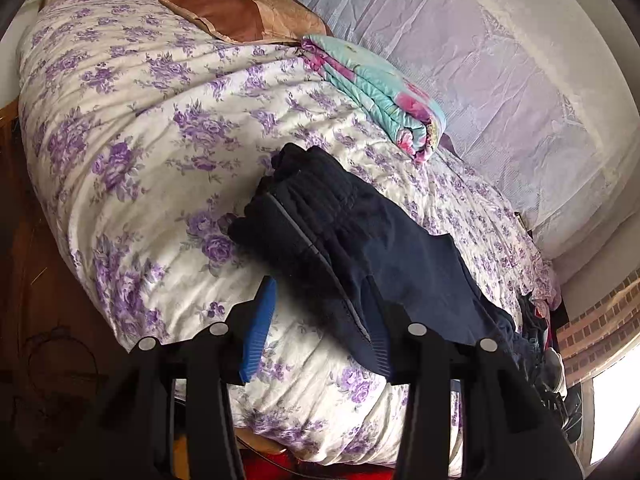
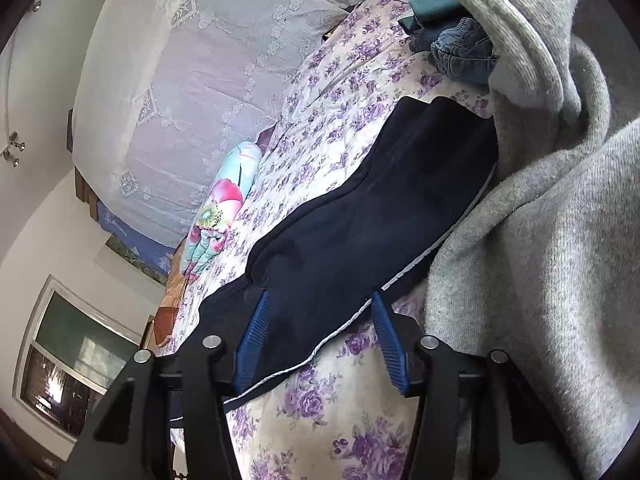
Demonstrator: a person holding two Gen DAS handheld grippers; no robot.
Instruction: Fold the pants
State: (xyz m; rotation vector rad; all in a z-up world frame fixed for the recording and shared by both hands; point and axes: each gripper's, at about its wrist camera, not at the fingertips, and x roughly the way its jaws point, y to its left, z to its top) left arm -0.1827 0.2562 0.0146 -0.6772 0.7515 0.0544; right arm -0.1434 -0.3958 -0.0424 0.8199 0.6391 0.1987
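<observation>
Left wrist view: the purple-flowered quilt fills the left, and my left gripper stands released, the dark navy pants lying between its blue pads. Right wrist view: my right gripper, released, straddles the pants' white-piped edge beside a grey sweater

We're in a home bedroom: a bed under a purple-flowered cover, a brown pillow at its head, a folded quilt, lace curtain alongside.
</observation>
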